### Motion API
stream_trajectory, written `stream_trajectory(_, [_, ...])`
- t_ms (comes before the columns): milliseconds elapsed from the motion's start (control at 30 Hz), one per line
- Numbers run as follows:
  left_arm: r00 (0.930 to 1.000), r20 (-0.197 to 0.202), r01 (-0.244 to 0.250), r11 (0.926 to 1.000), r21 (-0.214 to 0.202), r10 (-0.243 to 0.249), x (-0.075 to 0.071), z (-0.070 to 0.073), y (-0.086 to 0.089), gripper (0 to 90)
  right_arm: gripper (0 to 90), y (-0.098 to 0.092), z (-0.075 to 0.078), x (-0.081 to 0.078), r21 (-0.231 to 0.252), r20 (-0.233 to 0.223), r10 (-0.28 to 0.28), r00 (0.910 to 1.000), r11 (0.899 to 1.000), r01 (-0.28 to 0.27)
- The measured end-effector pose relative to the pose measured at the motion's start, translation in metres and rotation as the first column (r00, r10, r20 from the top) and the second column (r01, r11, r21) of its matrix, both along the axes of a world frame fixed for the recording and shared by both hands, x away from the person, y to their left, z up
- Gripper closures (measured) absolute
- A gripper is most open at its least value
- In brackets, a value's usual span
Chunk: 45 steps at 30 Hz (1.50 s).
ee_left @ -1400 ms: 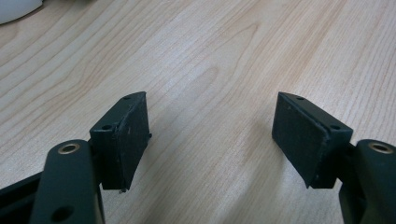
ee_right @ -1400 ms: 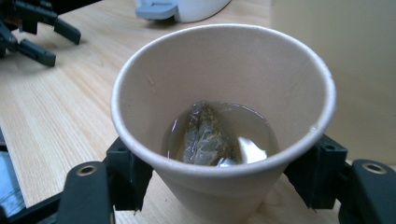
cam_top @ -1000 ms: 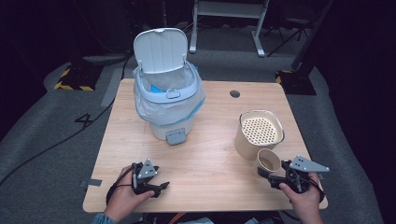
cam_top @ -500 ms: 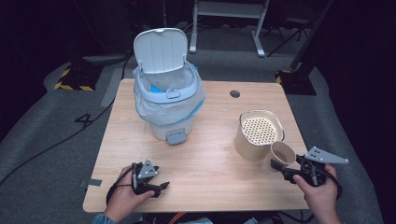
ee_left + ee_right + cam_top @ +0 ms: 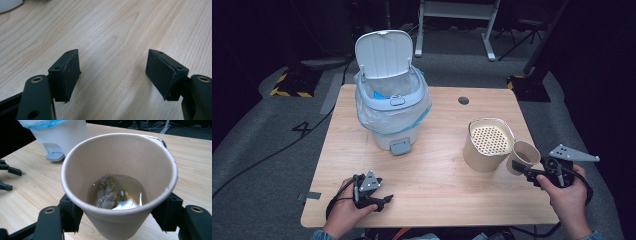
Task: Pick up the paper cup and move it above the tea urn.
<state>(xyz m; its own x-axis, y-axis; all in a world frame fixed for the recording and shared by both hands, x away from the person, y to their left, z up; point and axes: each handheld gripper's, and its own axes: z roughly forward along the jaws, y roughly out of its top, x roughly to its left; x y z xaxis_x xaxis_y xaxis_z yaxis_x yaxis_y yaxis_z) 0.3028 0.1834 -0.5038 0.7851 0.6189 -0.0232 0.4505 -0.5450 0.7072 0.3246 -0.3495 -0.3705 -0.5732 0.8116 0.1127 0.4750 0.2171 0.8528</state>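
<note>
A paper cup (image 5: pixel 523 157) is held clamped between the two jaws of the right gripper (image 5: pixel 532 172), beside the right edge of the table (image 5: pixel 437 200) and toward its near right corner; the cup is seen lifted clear of the wood and tipped a little toward the left. In the right gripper view the cup (image 5: pixel 119 182) is gripped on both sides by the black pads, and a wet tea bag (image 5: pixel 107 192) is seen lying in a little pale liquid at its bottom.

Just to the left of the cup, a tan container (image 5: pixel 488 145) with a perforated white insert is stood on the table near the right edge; whether the cup's rim touches it cannot be told.

The left gripper (image 5: pixel 379 200) is rested near the near left corner of the table, in the person's left hand (image 5: pixel 347 210); its jaws are seen well apart in the left gripper view (image 5: pixel 113 72), with nothing but bare wood between them.

A white pedal bin (image 5: pixel 392 107) is placed toward the far left part of the table; its lid (image 5: pixel 383 52) is raised upright, and a clear liner (image 5: pixel 367 105) is draped over its rim; a blue item is glimpsed inside. A dark round hole (image 5: pixel 463 100) is set in the tabletop near the far edge.
</note>
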Motion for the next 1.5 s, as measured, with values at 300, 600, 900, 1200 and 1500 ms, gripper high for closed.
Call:
stream_trajectory(300, [1.0000,0.001,-0.002,1.0000,-0.002,0.002,0.000,0.000,0.000,28.1,33.0,-0.002,0.005,0.009,-0.002,0.005,-0.020,0.9998,1.000,0.020])
stream_trajectory(600, [1.0000,0.002,-0.001,1.0000,-0.001,0.001,0.000,0.000,0.000,28.0,32.7,-0.002,0.008,0.022,-0.015,-0.011,-0.025,0.9996,1.000,0.025])
stream_trajectory(900, [1.0000,0.002,-0.002,1.0000,0.000,0.002,0.000,0.000,0.000,28.0,32.4,-0.003,0.010,0.025,-0.017,-0.013,-0.025,0.9996,1.000,0.025])
stream_trajectory(1200, [1.0000,0.002,-0.002,1.0000,0.001,0.002,0.000,0.000,0.000,28.0,33.0,-0.007,0.026,0.031,-0.047,0.033,-0.053,0.9980,0.997,0.055])
stream_trajectory(1500, [1.0000,0.002,-0.005,1.0000,0.001,0.005,0.000,0.000,0.000,28.1,34.4,-0.009,0.033,0.048,-0.081,0.046,-0.085,0.9953,0.993,0.089])
